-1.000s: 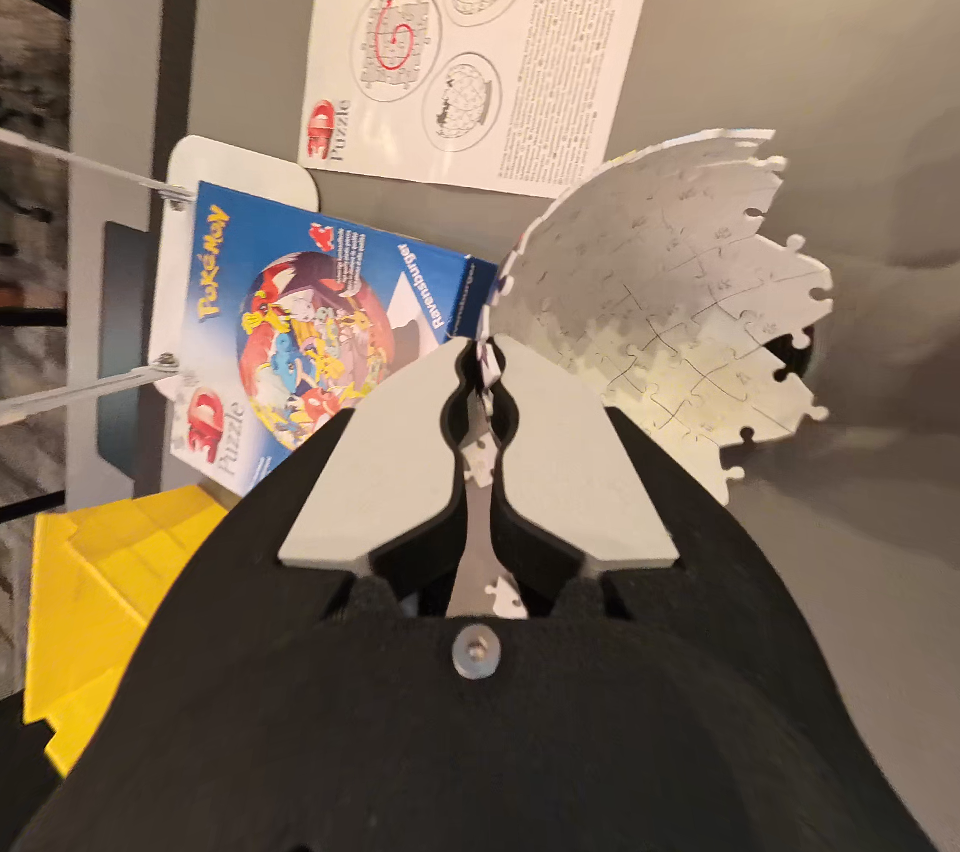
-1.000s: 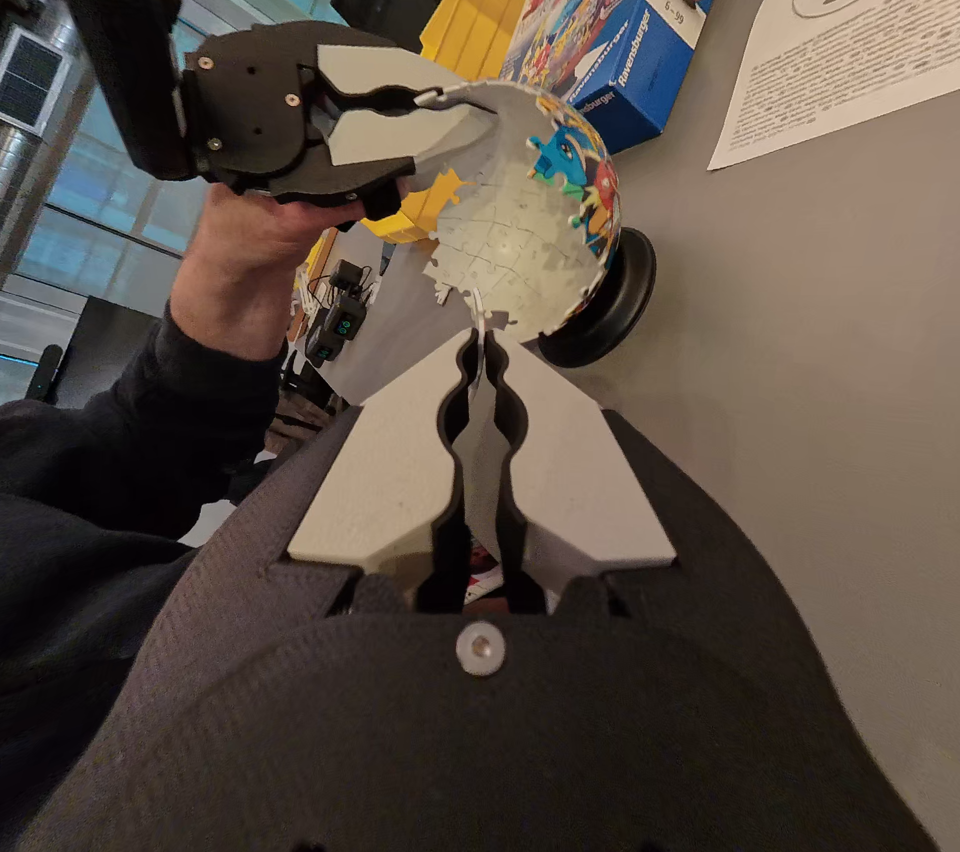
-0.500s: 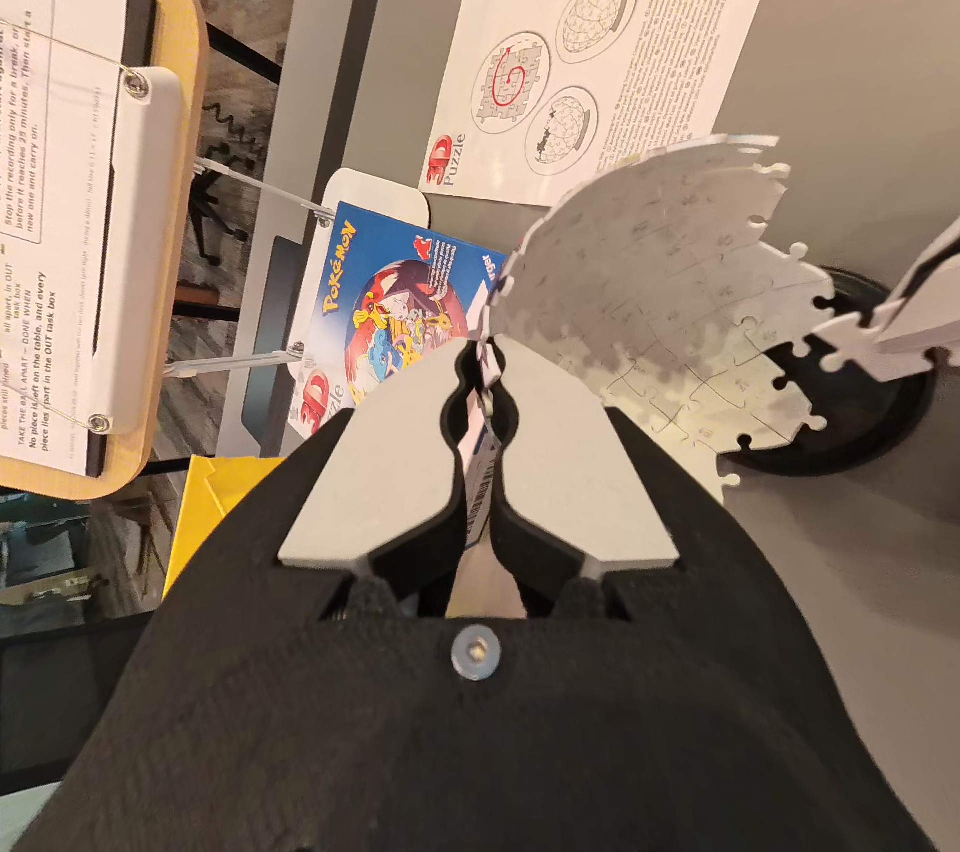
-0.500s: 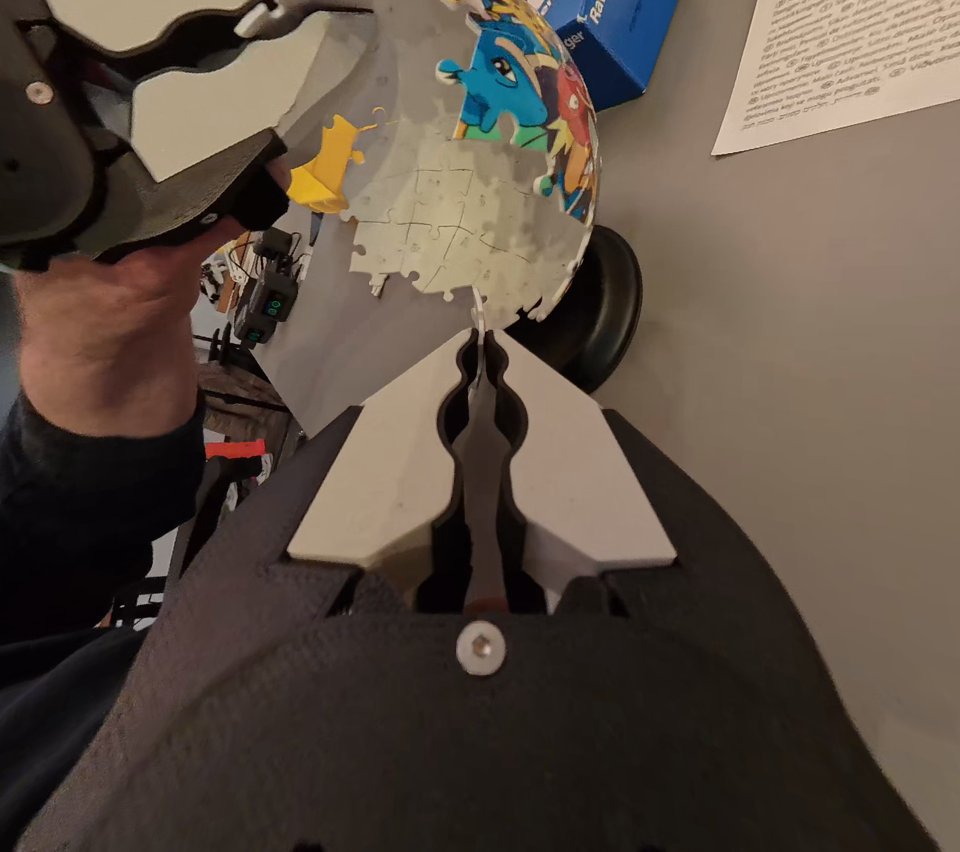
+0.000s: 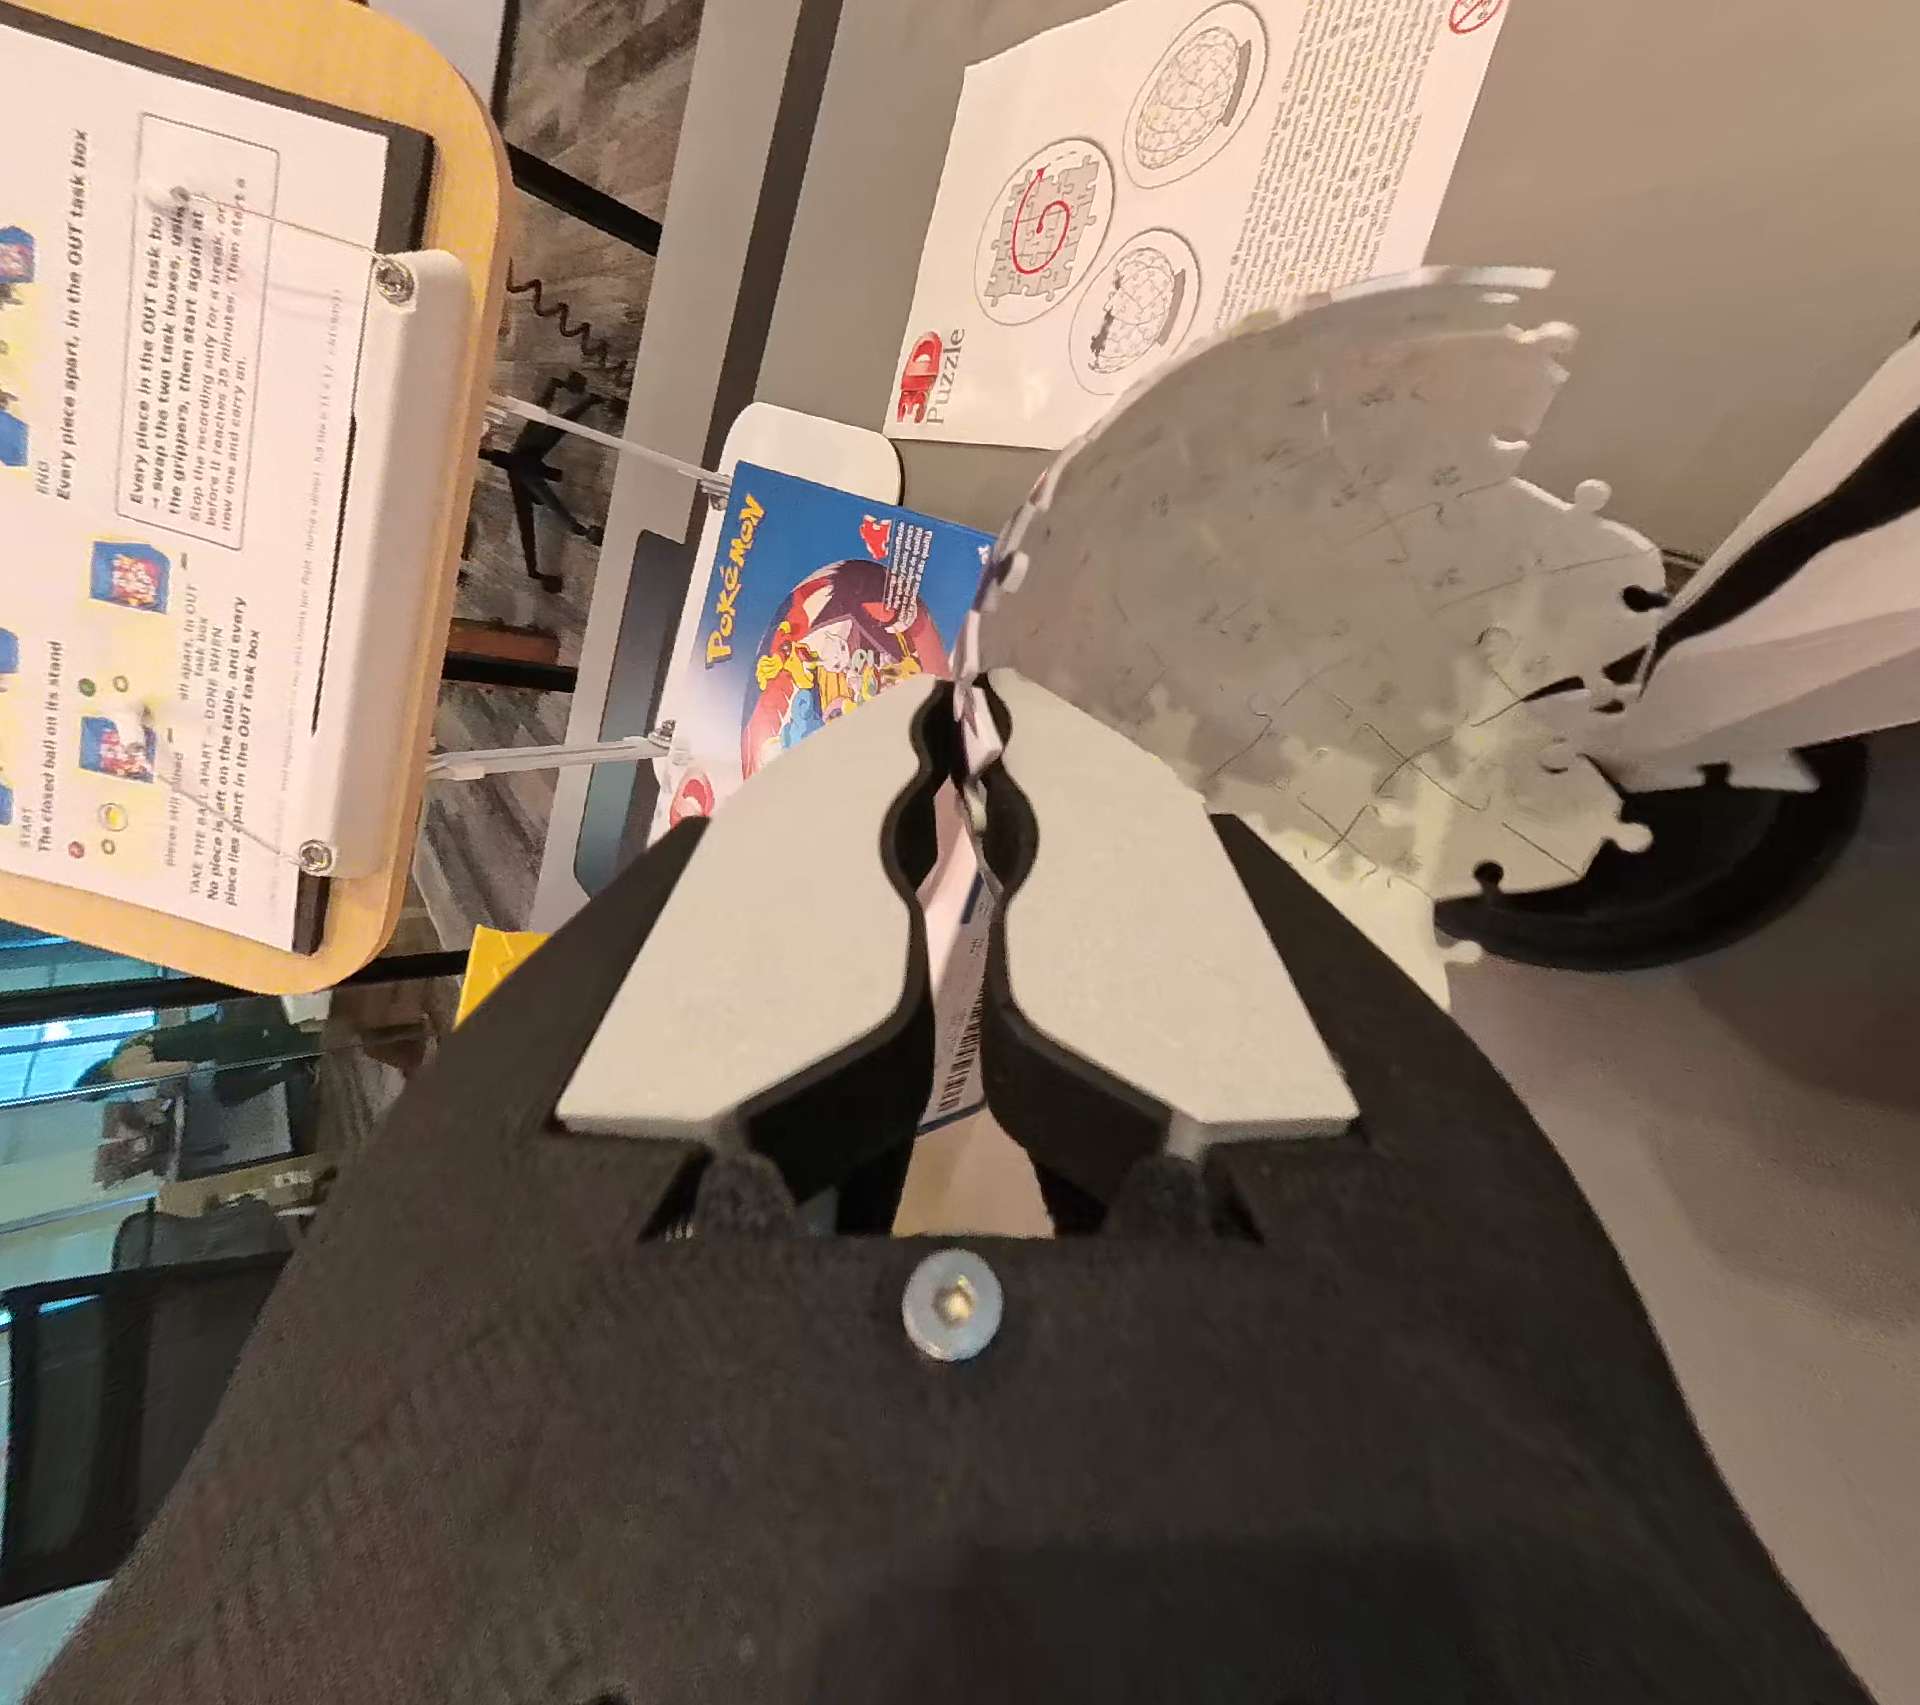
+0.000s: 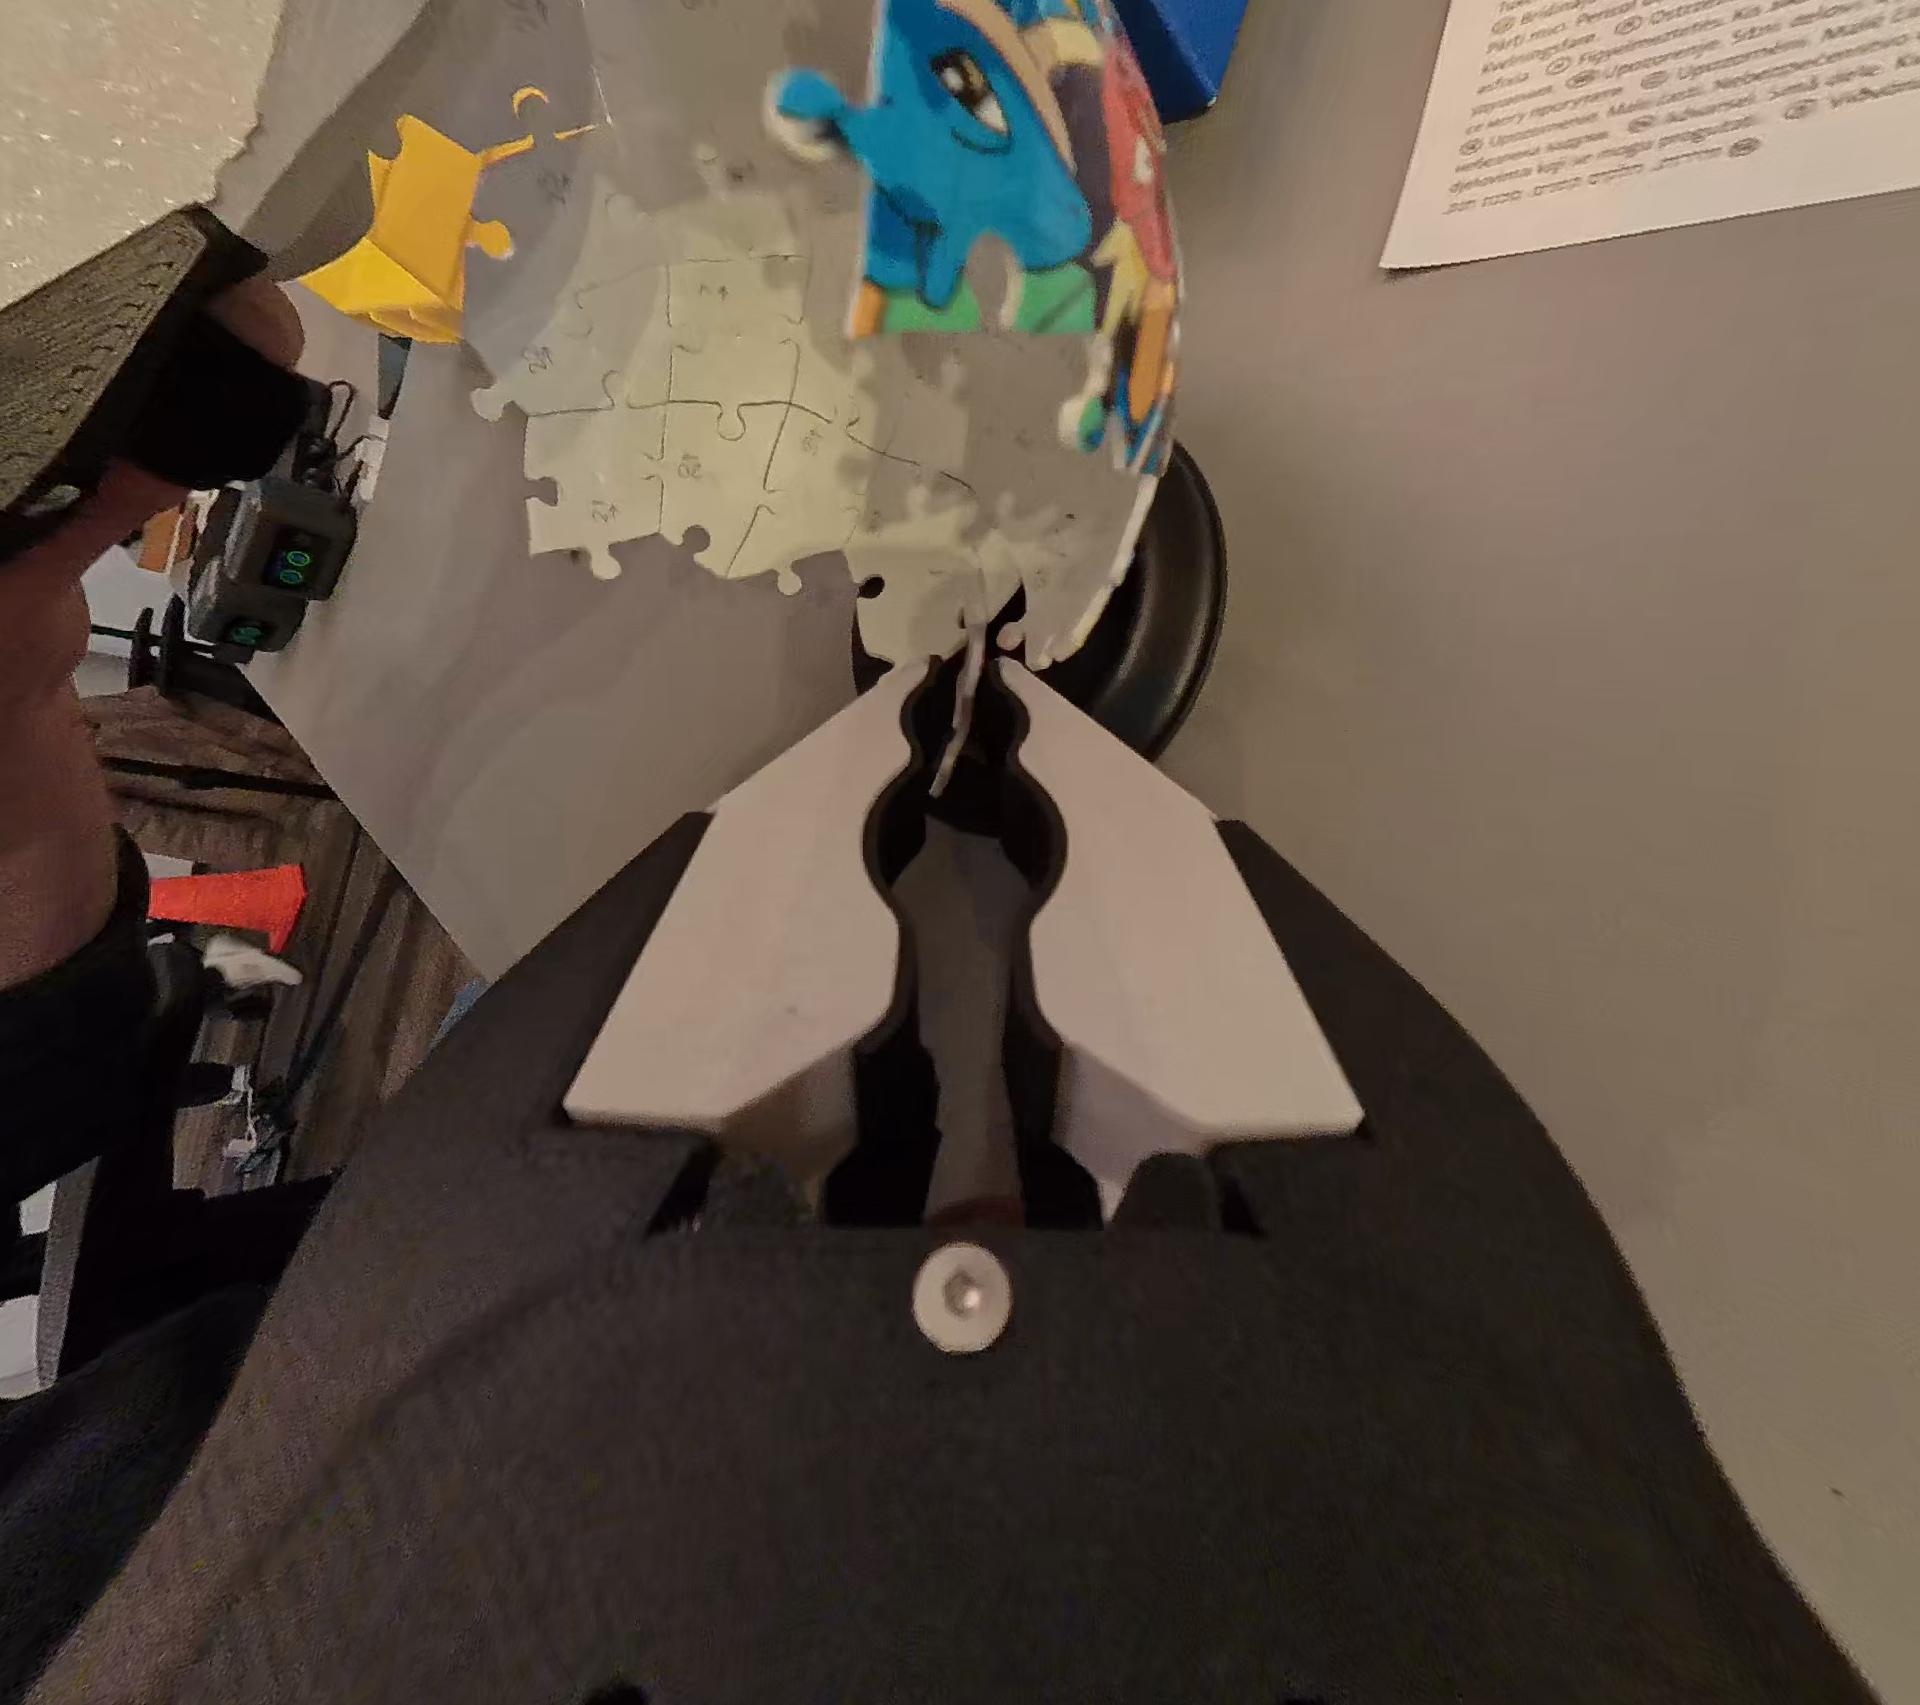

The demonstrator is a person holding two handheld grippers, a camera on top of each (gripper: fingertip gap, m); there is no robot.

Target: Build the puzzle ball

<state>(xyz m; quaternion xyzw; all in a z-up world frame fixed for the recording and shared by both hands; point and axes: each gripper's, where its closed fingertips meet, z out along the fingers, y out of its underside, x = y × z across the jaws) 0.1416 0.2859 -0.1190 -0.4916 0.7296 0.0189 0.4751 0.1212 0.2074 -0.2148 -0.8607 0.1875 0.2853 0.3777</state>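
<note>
While the half-built puzzle ball (image 5: 1340,575) hung above its black stand (image 5: 1662,866), we held it at two rims: our left gripper (image 5: 971,710) was clamped on the smooth edge, our right gripper (image 6: 971,689) pinched on a knobbed tab of the ragged edge. Bare grey table (image 6: 1558,720) lay open to the right; the blue box (image 5: 821,616) and instruction sheet (image 5: 1226,149) crowded the far side.

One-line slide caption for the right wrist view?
Right tongs offer a loose piece to the lower rim of the half-built puzzle ball, above its black stand.
</note>
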